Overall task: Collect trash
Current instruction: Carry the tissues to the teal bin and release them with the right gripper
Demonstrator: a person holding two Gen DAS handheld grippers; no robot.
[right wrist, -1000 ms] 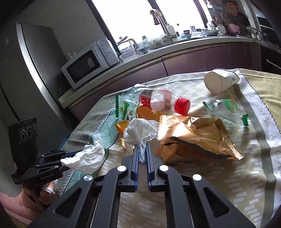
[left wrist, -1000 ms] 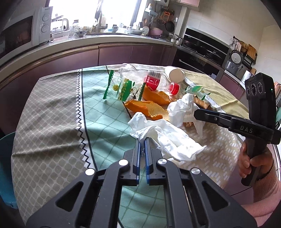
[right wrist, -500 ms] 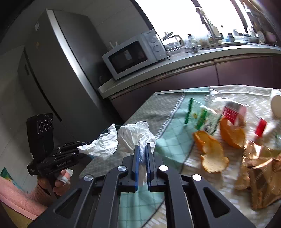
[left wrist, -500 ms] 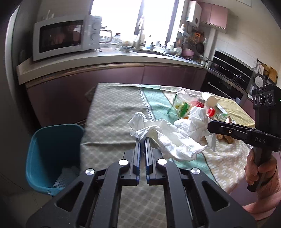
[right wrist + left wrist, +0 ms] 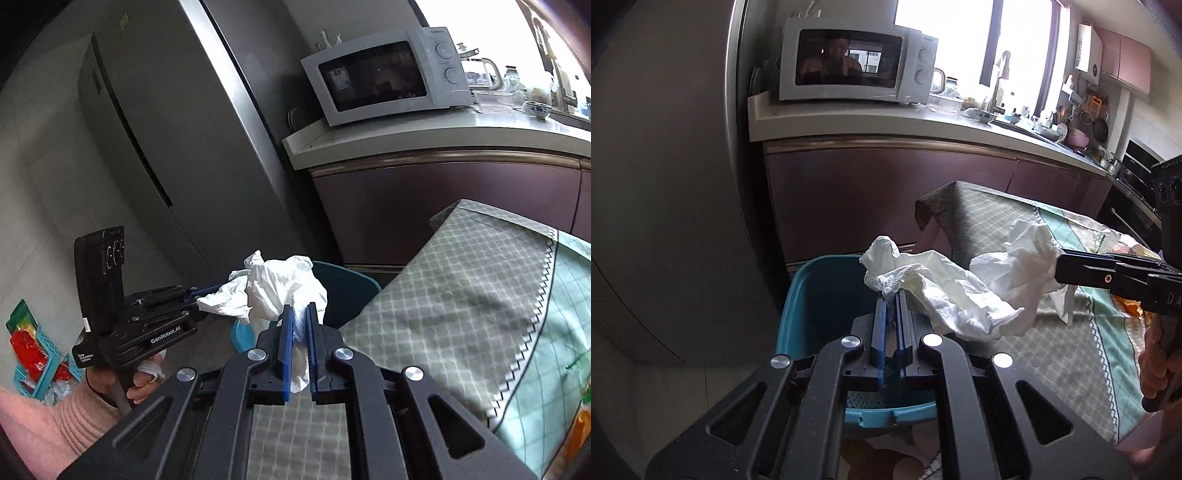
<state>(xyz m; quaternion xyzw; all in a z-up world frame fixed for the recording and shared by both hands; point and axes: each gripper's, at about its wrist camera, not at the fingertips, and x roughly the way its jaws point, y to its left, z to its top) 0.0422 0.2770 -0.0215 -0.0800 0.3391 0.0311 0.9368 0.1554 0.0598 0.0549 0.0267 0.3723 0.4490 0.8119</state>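
Teal plastic marks my landmark: the bin (image 5: pixel 827 302) on the floor, just off the corner of the table (image 5: pixel 1071 332). Left of the bin stands the grey fridge (image 5: pixel 155 140), and down at its foot, seen from my right wrist, a small blue basket (image 5: pixel 40 362) with red packets. My left hand (image 5: pixel 122 380), in a pink sleeve, grips the handle of my left tool (image 5: pixel 891 295), whose blue pads are pressed together on a crumpled white tissue (image 5: pixel 945 291); that tissue hangs directly over the bin's open mouth, its loose end trailing toward the table side. Behind the bin runs the dark purple cabinet front, with a white microwave (image 5: pixel 857 62) on the worktop above it. Just to the right of the bin, over the table's near edge, my right tool (image 5: pixel 300 314) pinches a second white tissue (image 5: pixel 284 288) between its closed pads, a strip of it hanging down inside the fingers. From the right wrist this second wad sits in front of the bin's rim (image 5: pixel 347 280) and touches, or nearly touches, the first tissue; I cannot tell which. My right hand (image 5: pixel 1156 362) holds that tool's handle beyond the table edge. Right of the bin, the table wears a grey-green patterned cloth with a zigzag border.
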